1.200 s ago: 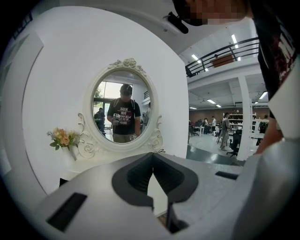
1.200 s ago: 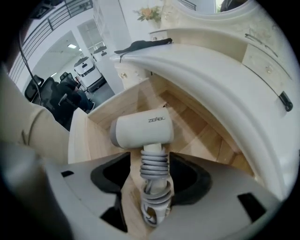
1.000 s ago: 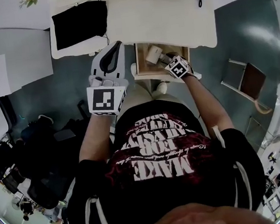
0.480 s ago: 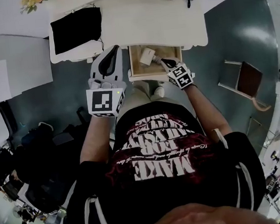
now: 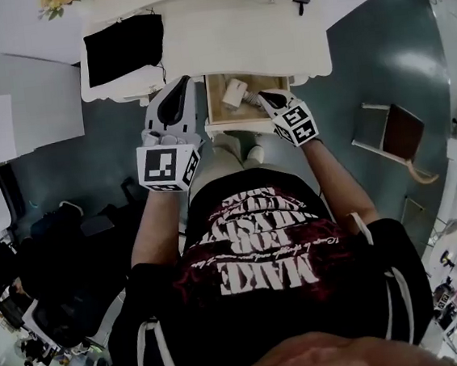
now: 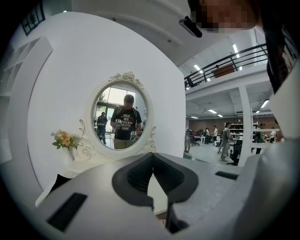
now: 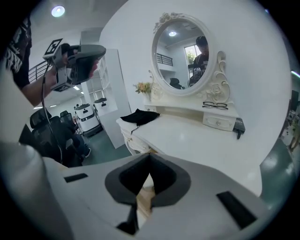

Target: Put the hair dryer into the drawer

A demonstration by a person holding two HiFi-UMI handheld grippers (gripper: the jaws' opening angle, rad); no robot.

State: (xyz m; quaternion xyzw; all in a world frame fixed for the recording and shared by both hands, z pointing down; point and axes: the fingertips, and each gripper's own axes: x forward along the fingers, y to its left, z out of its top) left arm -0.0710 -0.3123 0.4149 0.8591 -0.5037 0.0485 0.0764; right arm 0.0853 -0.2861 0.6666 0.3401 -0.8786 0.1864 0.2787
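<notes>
Inside the open drawer (image 5: 271, 81) lies the hair dryer (image 5: 234, 94), and while the left gripper (image 5: 180, 90) and right gripper (image 5: 267, 98) are closed and empty, shutting the drawer might jam on it.

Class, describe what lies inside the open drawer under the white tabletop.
A white hair dryer lies in the drawer. The right gripper covers the drawer's right part; the tabletop hides its back.
</notes>
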